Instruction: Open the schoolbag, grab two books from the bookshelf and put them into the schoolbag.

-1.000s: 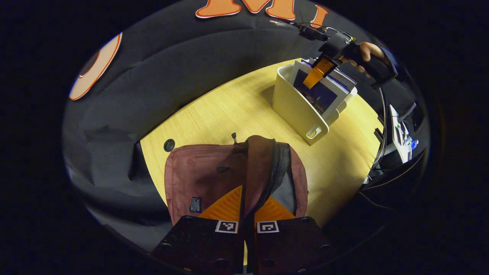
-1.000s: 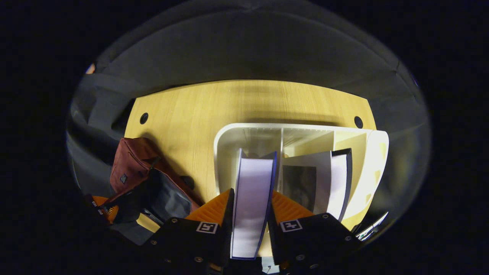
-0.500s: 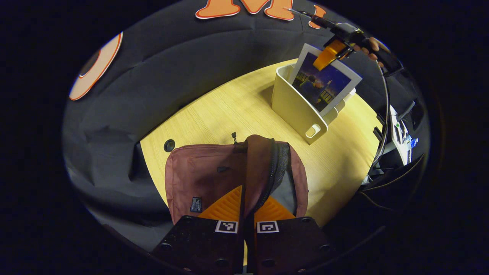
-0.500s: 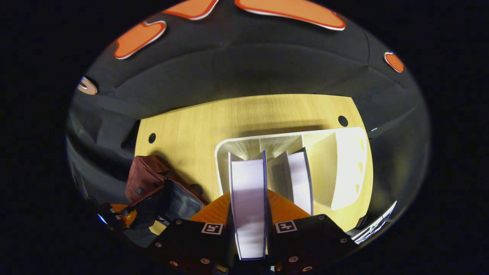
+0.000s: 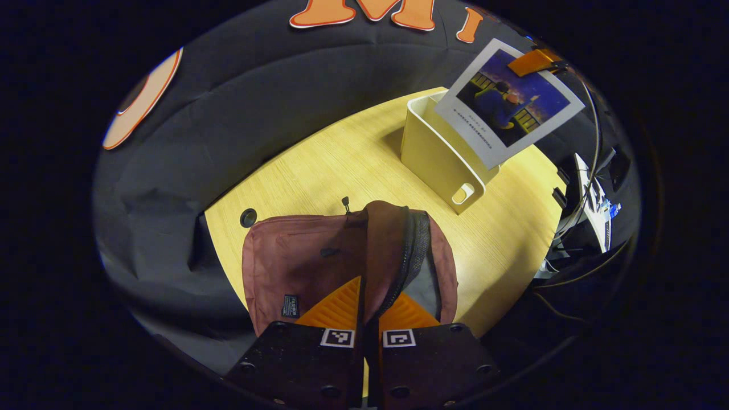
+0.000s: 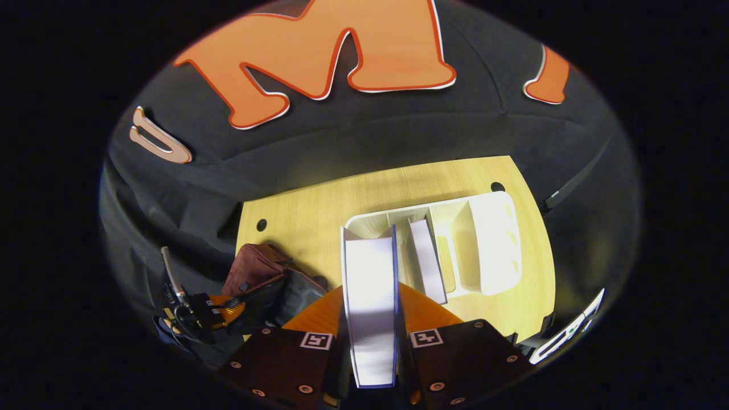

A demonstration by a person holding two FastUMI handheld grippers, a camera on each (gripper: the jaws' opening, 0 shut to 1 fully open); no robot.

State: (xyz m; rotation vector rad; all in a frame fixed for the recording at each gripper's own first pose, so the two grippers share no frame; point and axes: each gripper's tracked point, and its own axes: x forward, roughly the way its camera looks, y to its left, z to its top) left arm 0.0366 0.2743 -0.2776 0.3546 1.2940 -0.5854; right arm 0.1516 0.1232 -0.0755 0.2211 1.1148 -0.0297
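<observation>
**Book lifted clear of the bookshelf**

Raised since 1 second ago, the white-bordered book with a dark blue picture cover (image 5: 508, 101) now hangs above the cream plastic bookshelf (image 5: 435, 152), clenched between both fingers of the right hand-held gripper (image 6: 370, 324). 1 more book (image 6: 426, 259) stands in the bookshelf ahead of it. Below, the left hand-held gripper (image 5: 364, 310) pinches the open edge of the maroon fabric schoolbag (image 5: 302, 262) on the pale wooden surface (image 5: 353, 165).

The schoolbag (image 5: 310, 262) is showing dusty maroon fabric with a black zipper edge and grey lining. The book (image 5: 508, 102) is displaying a white-bordered cover with a dark blue night picture, and white page edges framed in blue (image 6: 370, 307). The bookshelf (image 5: 438, 154) is looking cream-white against the pale yellow wood-grain table (image 5: 342, 165).
</observation>
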